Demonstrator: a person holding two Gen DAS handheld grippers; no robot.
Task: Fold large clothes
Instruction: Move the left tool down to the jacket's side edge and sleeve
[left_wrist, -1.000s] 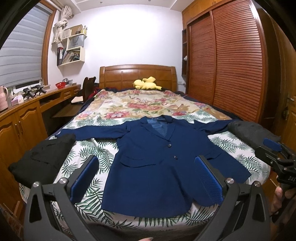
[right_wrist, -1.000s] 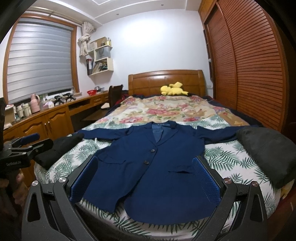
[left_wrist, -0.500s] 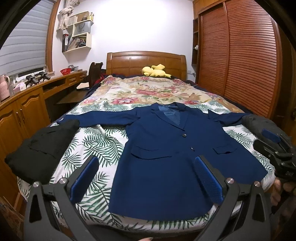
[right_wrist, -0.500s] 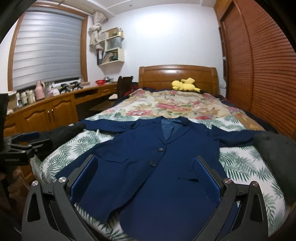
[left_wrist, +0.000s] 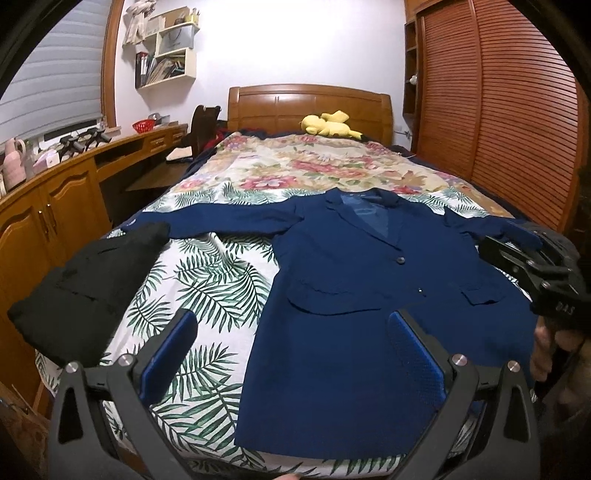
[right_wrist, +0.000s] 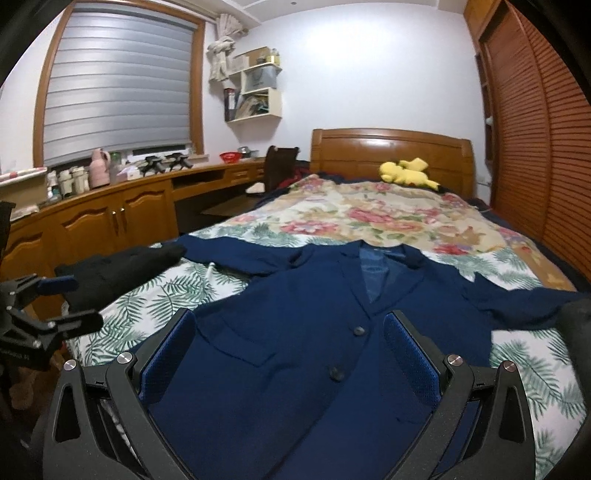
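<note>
Wooden louvred wardrobe doors (left_wrist: 517, 122) and a carved headboard (right_wrist: 391, 151) frame a bed (left_wrist: 207, 280) covered in a palm-leaf sheet with a floral quilt beyond it. Spread flat on the sheet, front up, lies the navy blazer (left_wrist: 369, 295): matte woven cloth, notched lapels, two dark buttons, flap pockets, sleeves stretched out toward 9 and 3 o'clock. A black folded garment (left_wrist: 88, 280) sits at 9 o'clock. The left gripper (left_wrist: 291, 350) hovers above the hem, blue textured pads wide apart, holding nothing; the right gripper (right_wrist: 288, 350) likewise gapes over the blazer's chest. Only the right view shows the slatted window blind (right_wrist: 118, 85) in full; only the left shows the blazer's hem.
</note>
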